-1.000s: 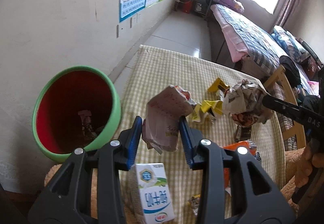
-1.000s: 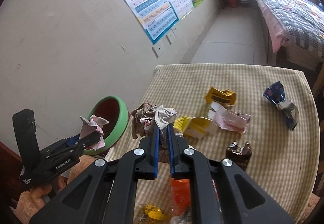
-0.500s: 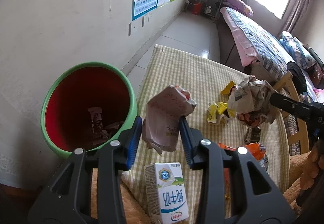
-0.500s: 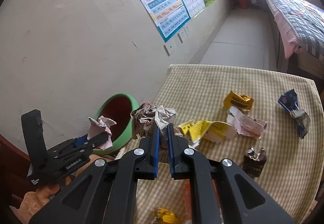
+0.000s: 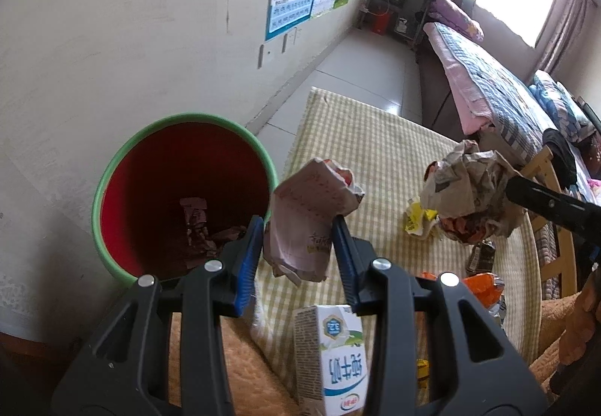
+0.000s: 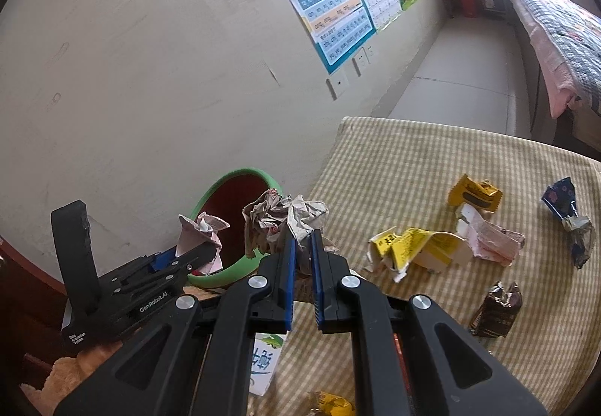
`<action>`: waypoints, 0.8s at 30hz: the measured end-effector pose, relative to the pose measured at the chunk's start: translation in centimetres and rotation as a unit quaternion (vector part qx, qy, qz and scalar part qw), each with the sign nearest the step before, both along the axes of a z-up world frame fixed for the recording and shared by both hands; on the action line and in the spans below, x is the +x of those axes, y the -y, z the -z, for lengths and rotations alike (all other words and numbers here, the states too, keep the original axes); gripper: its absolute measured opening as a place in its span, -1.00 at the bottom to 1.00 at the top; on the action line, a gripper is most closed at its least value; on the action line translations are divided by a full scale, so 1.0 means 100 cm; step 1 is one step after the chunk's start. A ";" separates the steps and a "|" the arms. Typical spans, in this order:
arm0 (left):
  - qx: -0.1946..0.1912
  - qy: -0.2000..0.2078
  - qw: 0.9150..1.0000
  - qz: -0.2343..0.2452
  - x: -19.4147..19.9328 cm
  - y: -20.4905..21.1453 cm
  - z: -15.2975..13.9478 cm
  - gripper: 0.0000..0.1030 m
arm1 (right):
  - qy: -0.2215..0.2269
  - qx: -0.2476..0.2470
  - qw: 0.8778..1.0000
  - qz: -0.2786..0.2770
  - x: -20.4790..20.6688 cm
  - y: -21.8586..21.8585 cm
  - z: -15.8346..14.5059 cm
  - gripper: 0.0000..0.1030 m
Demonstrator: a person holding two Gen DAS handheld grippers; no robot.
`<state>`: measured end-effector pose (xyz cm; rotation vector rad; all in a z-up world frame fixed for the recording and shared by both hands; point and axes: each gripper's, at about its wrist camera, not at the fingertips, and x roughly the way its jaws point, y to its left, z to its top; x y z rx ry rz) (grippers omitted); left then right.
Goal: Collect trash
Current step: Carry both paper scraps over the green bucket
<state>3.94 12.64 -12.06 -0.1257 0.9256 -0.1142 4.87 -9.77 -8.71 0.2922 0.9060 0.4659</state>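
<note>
Left fingers (image 5: 296, 228) gripping pink carton (image 5: 306, 224), right fingers (image 6: 302, 247) clenched on newspaper wad (image 6: 285, 220), "GenRobot.AI" lettering

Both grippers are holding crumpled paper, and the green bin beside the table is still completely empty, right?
Not quite. The green bin is not empty: the left wrist view shows scraps already lying at its bottom. The rest holds: the left gripper and the right gripper each grip crumpled paper.
</note>
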 end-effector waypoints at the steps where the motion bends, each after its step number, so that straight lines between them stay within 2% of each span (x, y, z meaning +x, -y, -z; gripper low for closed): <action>1: 0.000 0.000 1.000 -0.003 0.000 -0.002 0.000 -0.30 | 0.000 0.000 1.000 -0.002 0.000 -0.002 0.000 -0.85; 24: 0.005 -0.008 0.997 -0.082 -0.006 -0.072 0.010 -0.30 | -0.003 -0.014 0.999 -0.042 0.019 -0.055 -0.002 -0.85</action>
